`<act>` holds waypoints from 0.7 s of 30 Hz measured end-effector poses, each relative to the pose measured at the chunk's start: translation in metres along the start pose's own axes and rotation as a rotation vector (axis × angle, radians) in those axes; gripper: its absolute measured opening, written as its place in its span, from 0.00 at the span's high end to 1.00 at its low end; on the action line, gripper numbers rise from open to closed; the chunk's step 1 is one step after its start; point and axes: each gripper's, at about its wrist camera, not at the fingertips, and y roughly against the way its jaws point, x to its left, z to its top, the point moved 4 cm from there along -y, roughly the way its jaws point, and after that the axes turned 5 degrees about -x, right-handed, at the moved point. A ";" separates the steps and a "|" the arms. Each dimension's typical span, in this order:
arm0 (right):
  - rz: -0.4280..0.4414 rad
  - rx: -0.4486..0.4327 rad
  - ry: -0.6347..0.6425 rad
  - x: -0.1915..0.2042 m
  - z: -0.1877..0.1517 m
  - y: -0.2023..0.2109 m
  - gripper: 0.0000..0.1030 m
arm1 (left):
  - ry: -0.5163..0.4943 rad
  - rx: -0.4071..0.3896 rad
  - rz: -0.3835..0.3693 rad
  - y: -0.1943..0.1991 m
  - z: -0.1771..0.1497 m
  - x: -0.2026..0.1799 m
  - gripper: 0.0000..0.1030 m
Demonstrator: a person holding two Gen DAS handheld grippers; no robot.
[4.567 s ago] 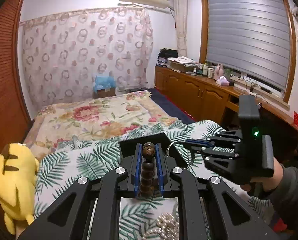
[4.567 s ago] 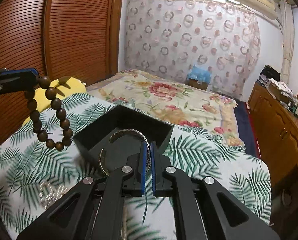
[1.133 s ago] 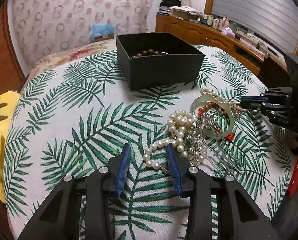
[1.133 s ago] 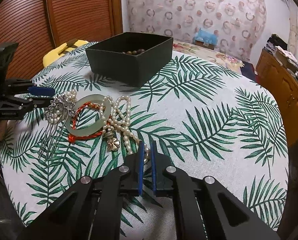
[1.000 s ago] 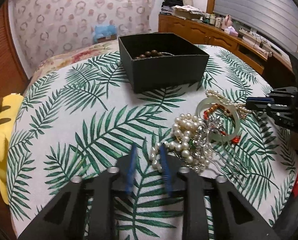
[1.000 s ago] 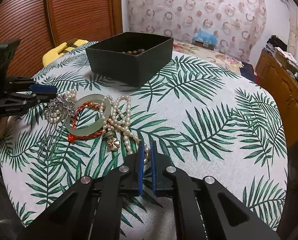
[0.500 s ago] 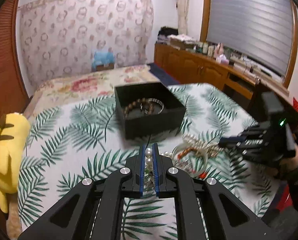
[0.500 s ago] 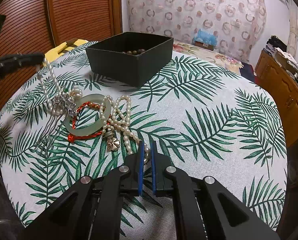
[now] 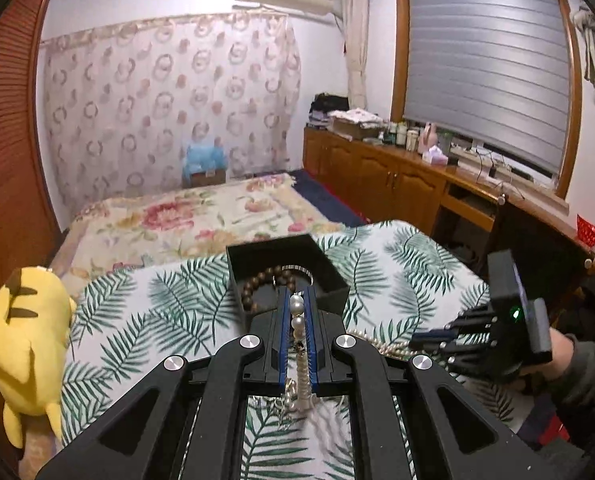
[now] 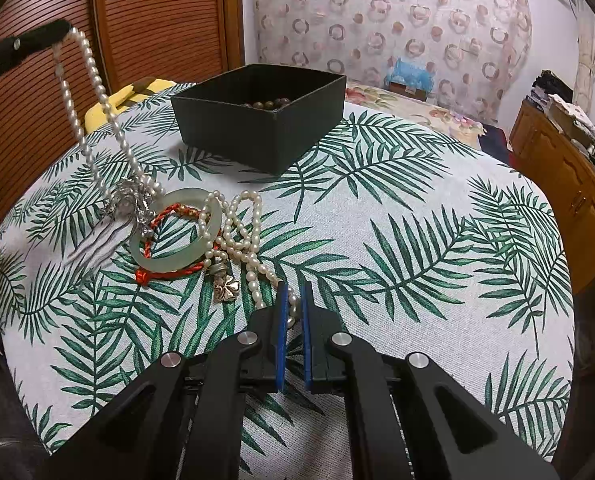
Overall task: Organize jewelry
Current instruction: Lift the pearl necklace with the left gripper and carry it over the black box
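My left gripper (image 9: 297,304) is shut on a white pearl necklace (image 9: 296,320) and holds it high over the table. In the right wrist view the strand (image 10: 97,92) hangs from the left fingers (image 10: 37,38) with a silver hairpin (image 10: 127,200) tangled at its lower end. The black box (image 10: 257,120) stands at the back with brown beads (image 9: 253,284) and a silver bangle inside. My right gripper (image 10: 292,308) rests low near the table, jaws nearly closed around the end of a second pearl strand (image 10: 249,256).
A green jade bangle (image 10: 177,236), a red cord and a gold clover charm (image 10: 225,288) lie in the pile on the palm-leaf tablecloth (image 10: 417,260). A yellow plush toy (image 9: 29,340) hangs off the table's left edge. A bed lies beyond.
My left gripper closed on the pearl necklace and lifted it up and toward the box, dragging the hairpin along. The right gripper stayed put.
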 end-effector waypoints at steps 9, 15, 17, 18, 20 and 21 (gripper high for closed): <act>0.000 0.000 -0.001 0.000 0.000 0.000 0.94 | -0.030 -0.069 -0.005 0.016 0.033 -0.009 0.94; 0.001 0.000 -0.001 0.000 0.000 0.001 0.94 | -0.052 -0.104 0.014 0.023 0.049 -0.011 0.94; 0.004 0.000 -0.004 -0.001 0.000 0.000 0.93 | -0.049 -0.103 0.018 0.022 0.051 -0.010 0.94; 0.009 0.000 -0.005 0.000 0.000 0.000 0.94 | -0.049 -0.103 0.021 0.021 0.051 -0.009 0.94; 0.010 0.000 -0.001 0.001 0.001 0.000 0.95 | -0.052 -0.101 0.026 0.020 0.052 -0.008 0.94; 0.013 -0.001 0.004 0.002 0.001 0.001 0.95 | -0.053 -0.100 0.029 0.019 0.052 -0.008 0.94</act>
